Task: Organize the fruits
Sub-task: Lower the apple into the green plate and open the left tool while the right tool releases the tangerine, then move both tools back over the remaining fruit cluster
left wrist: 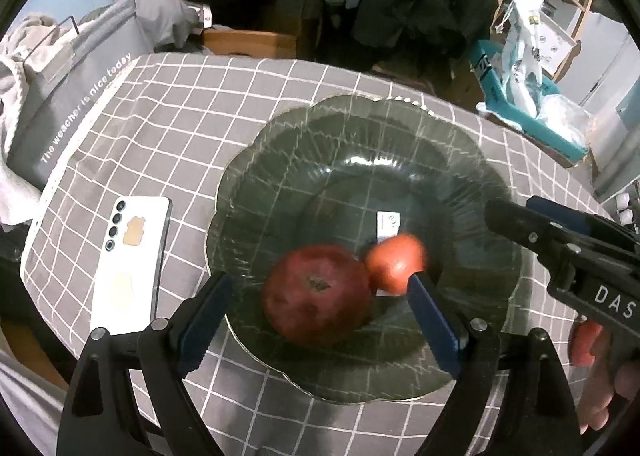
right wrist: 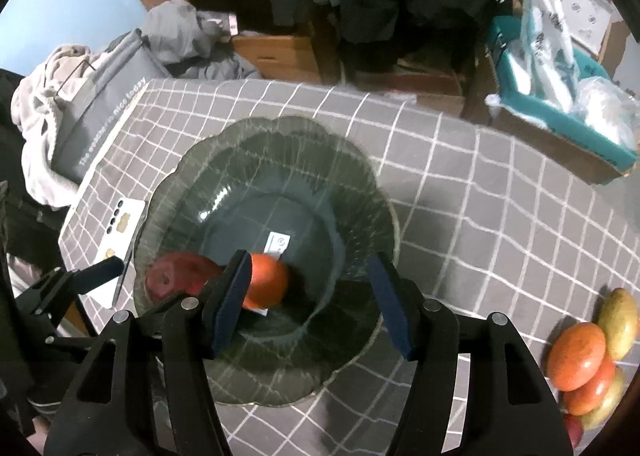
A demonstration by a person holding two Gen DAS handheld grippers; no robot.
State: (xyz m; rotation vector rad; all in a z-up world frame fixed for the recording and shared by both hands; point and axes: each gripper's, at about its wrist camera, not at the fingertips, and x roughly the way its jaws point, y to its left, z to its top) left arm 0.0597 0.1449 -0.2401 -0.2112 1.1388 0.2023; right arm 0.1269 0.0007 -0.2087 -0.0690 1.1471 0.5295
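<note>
A dark red pomegranate lies in the near part of the dark glass scalloped bowl, directly between the spread fingers of the left gripper, which is wide open with neither pad touching the fruit. Just beside it, touching or nearly so, sits a smaller orange-red fruit, blurred, close by the tip of the left gripper's right finger. From the right wrist view the right gripper hangs over the bowl's near rim, jaws wide apart and holding nothing; the orange-red fruit shows just past its left finger, and whether the two touch cannot be told. A white label lies on the bowl's floor, the far half of which is bare. A white phone lies just beside the bowl's left rim on the grey checked tablecloth, near the table's left edge, where a grey bag stands. To the right, well apart from the bowl, a pile of orange and yellow-green fruits rests on the cloth, with bare cloth between.
</note>
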